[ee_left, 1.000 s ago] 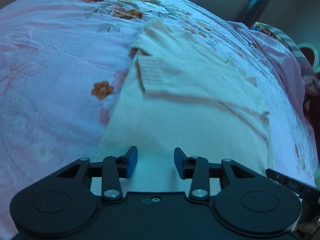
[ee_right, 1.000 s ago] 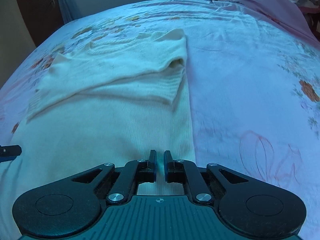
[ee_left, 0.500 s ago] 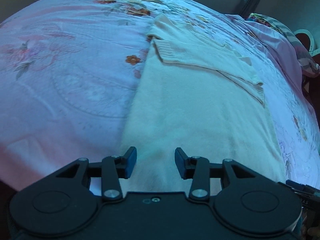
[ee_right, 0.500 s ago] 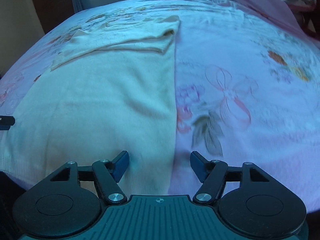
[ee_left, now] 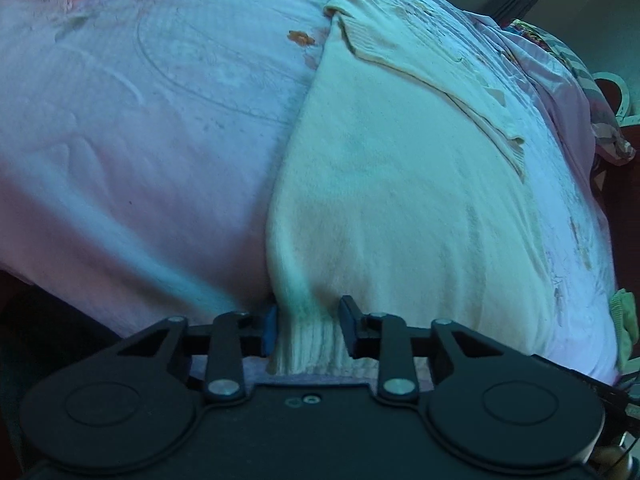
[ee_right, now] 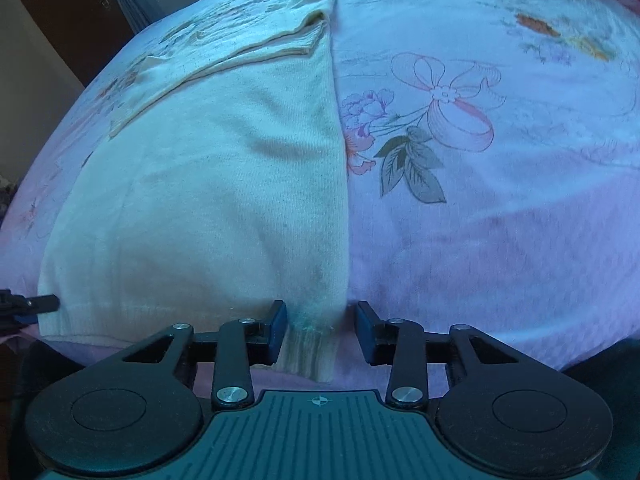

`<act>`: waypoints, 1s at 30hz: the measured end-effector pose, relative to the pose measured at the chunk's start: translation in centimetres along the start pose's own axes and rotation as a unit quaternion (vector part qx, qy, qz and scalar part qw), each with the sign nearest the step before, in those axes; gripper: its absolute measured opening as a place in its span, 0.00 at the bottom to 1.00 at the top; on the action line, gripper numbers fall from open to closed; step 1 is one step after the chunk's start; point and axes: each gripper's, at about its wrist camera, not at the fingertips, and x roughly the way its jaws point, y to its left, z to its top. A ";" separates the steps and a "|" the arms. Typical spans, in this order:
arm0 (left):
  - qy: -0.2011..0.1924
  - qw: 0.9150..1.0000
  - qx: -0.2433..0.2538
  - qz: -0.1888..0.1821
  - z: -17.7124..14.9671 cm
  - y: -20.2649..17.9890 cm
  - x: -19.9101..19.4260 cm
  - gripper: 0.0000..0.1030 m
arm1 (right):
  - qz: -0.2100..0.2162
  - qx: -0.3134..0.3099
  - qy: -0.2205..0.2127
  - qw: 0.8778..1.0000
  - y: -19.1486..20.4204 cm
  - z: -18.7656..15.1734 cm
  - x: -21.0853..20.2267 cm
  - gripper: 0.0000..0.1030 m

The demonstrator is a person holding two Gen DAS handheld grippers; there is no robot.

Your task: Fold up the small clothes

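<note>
The cream knitted sweater (ee_left: 392, 208) is lying on the pink floral bedspread (ee_right: 500, 208), its hem edge hiding behind both bodies; the left hand-held gripper (ee_left: 307, 330) and right hand-held gripper (ee_right: 321, 332), spread, are now straddling hem corners, having advanced from half a second ago.

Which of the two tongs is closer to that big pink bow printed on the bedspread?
The right. The right tongs straddle the sweater's hem corner beside the pink bow. The left tongs sit at the hem's opposite corner, across the sweater.

left gripper (ee_left: 307, 330) jaws parted, right gripper (ee_right: 321, 330) jaws parted
</note>
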 end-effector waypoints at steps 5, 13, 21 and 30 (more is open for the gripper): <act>0.004 1.000 0.004 -0.027 -0.3 -0.4 0.1 0.07 | 0.019 0.003 0.024 1.000 0.3 -0.1 0.2 0.10; -0.051 0.995 0.005 -0.090 4.1 -3.7 -1.9 0.06 | 0.086 0.053 -0.027 0.994 0.3 3.5 -2.0 0.04; -0.103 0.993 -0.014 -0.063 14.0 -6.4 1.7 0.06 | 0.080 0.076 -0.094 0.989 0.4 14.3 0.5 0.04; -0.056 0.998 -0.002 0.004 17.8 -5.7 6.9 0.27 | 0.022 0.044 -0.075 0.996 -0.7 19.0 6.9 0.07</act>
